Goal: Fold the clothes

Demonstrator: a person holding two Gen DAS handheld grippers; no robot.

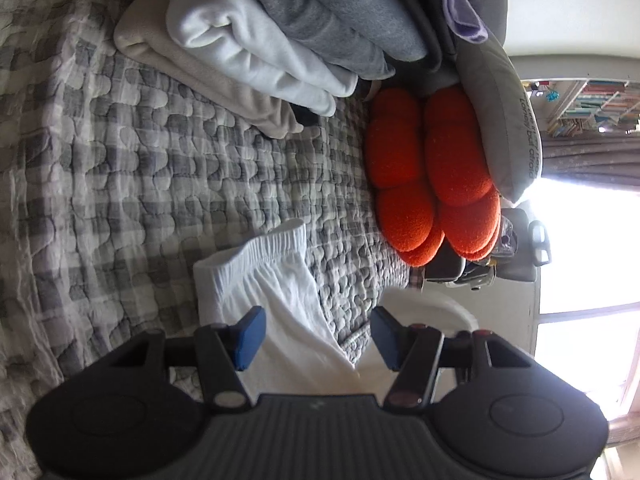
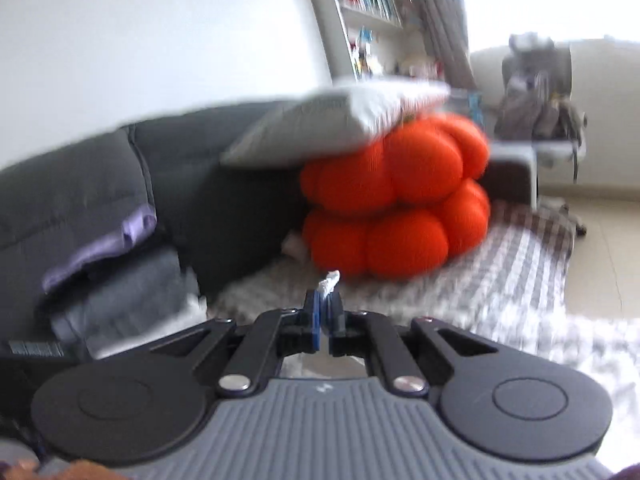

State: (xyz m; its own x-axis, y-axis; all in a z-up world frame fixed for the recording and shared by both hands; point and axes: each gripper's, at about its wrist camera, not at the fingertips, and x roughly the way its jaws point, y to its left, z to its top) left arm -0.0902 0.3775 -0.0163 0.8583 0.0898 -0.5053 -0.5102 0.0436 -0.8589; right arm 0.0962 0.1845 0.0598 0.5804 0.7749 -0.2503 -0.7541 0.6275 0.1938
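While pinched (right tool (image 2: 325, 312)), garment corner (image 2: 329, 280).

Checked quilt (image 1: 140, 168); white garment (image 1: 276, 300); cushions (image 1: 432, 172)

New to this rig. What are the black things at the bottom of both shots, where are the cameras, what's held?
Each black thing is a hand-held two-finger claw; no robot arm. A fisheye camera on each looks forward along its fingers. Left view, turned sideways: the left claw is open over a white garment with an elastic waistband, lying on a grey checked quilt. Folded clothes and an orange cushion lie beyond. Right view, blurred: the right claw is shut on a scrap of white fabric, probably the same garment.
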